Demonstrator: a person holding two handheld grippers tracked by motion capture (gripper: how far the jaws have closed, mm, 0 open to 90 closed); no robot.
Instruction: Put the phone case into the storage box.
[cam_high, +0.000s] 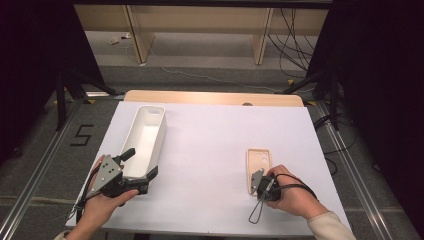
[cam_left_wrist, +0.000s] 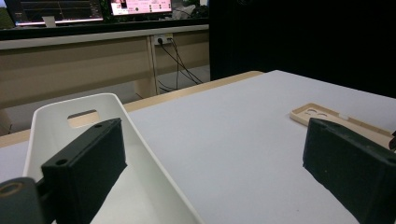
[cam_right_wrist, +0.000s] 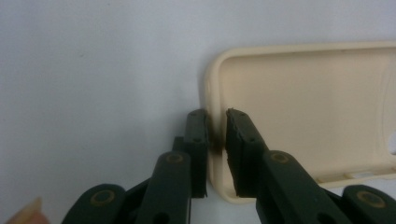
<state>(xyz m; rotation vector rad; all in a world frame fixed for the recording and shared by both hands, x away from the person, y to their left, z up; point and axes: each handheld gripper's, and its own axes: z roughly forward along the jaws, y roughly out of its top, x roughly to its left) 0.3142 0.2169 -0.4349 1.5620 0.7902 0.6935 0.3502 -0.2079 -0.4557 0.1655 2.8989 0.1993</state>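
A cream phone case (cam_high: 259, 161) lies hollow side up on the white table cover (cam_high: 210, 150), right of centre. My right gripper (cam_high: 257, 179) is at its near end. In the right gripper view the right gripper (cam_right_wrist: 217, 135) is shut on the side wall of the phone case (cam_right_wrist: 303, 107), one jaw inside and one outside. A long white bin (cam_high: 145, 135) lies at the left, empty. My left gripper (cam_high: 141, 163) is open at its near end. In the left gripper view the left gripper (cam_left_wrist: 217, 158) has its jaws wide apart, with the bin's wall (cam_left_wrist: 144, 154) between them.
The phone case (cam_left_wrist: 327, 116) shows low on the table to the right in the left gripper view. The table's wooden far edge (cam_high: 210, 97) borders a floor with cables and desk legs. Metal rails run along both sides of the table.
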